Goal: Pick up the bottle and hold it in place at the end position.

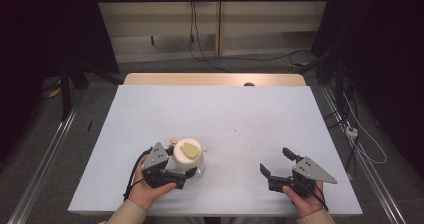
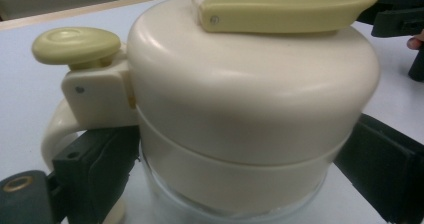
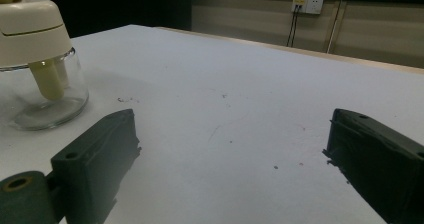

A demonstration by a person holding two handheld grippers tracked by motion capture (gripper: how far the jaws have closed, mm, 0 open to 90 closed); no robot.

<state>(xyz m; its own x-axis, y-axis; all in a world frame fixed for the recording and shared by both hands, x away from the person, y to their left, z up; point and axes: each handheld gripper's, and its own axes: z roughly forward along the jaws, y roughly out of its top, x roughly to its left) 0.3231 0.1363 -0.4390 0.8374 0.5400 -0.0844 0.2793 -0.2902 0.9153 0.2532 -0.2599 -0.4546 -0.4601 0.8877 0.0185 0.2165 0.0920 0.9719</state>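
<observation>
We find the left gripper at the near-left part of the table, its black jaws standing on either side of a cream-lidded jug with a clear glass base. In the left gripper view the two jaws flank the jug's lower body; we cannot tell whether the pads press on the glass, though a sliver of gap appears beside the right-hand jaw. We therefore read the grip as released, with the jug between the jaws. The jug stands upright on the pale blue-white table cover. Its lid carries a flat olive-yellow flap on top and a round olive-yellow button above a cream handle.

The right gripper rests near the front-right edge of the table, well apart from the jug. Its jaws stand wide apart with nothing between them, as the right gripper view confirms. That view also shows the glass base with an olive-yellow stem inside it.

Beyond the cover, a wooden table edge runs along the far side.
</observation>
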